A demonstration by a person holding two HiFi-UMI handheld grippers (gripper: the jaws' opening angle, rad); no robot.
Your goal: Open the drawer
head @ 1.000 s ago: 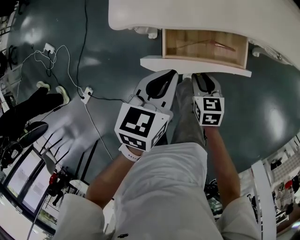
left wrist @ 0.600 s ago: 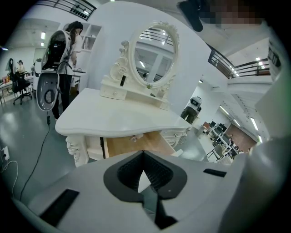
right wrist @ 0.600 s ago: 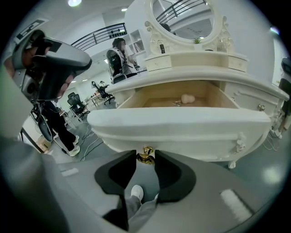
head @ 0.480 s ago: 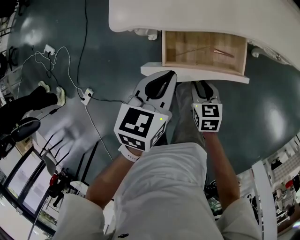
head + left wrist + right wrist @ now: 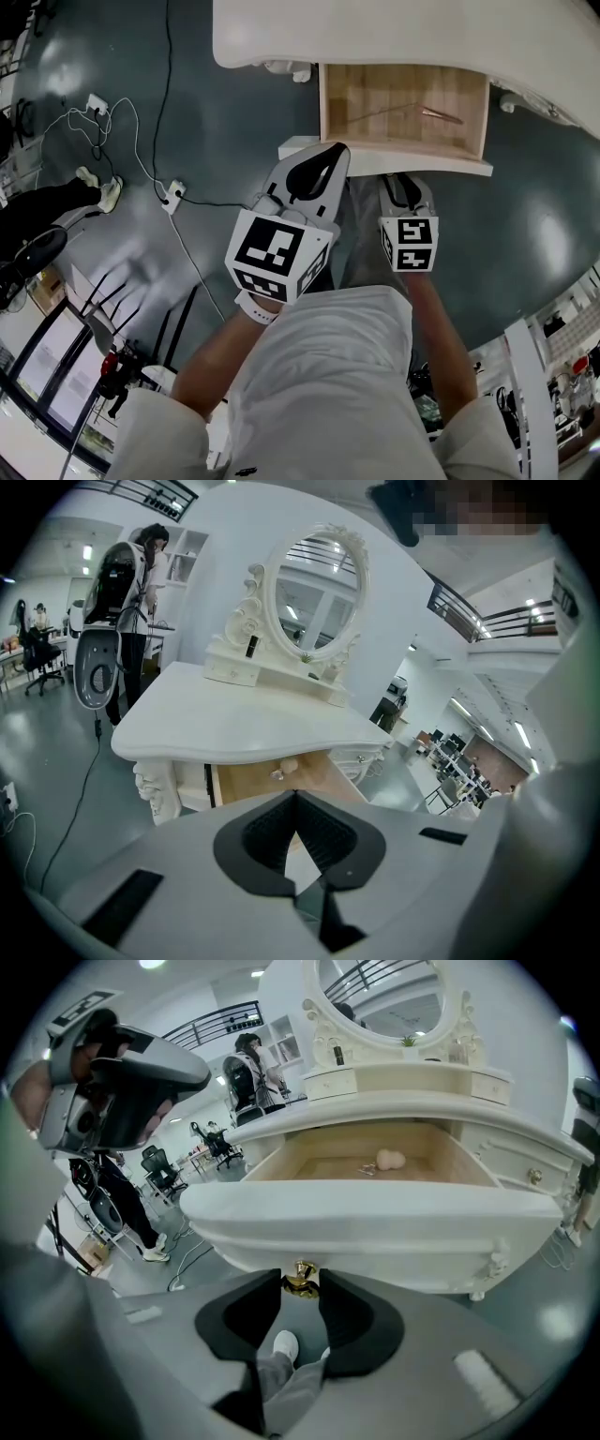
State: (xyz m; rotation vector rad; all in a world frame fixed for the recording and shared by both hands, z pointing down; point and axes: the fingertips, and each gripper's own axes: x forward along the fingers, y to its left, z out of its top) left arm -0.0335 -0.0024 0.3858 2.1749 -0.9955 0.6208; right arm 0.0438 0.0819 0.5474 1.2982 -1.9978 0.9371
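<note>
One open drawer [image 5: 375, 1227] ahead holds one pinkish lump [image 5: 388, 1160]; right tongs [image 5: 300, 1286] grip its single brass knob [image 5: 301, 1276]; left tongs [image 5: 296, 803] are closed, empty.

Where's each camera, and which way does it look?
Head view: on the person's head, looking down at the drawer; left claw, right claw, legs show.
Left gripper view: on the left claw, facing the mirror table; closed jaws show.
Right gripper view: on the right claw, facing the drawer; jaws grip its knob.
Shared: the drawer.

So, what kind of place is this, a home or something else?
Probably an open office or lab hall, not a home: office chairs, a mezzanine railing, loose cables on the grey floor.
</note>
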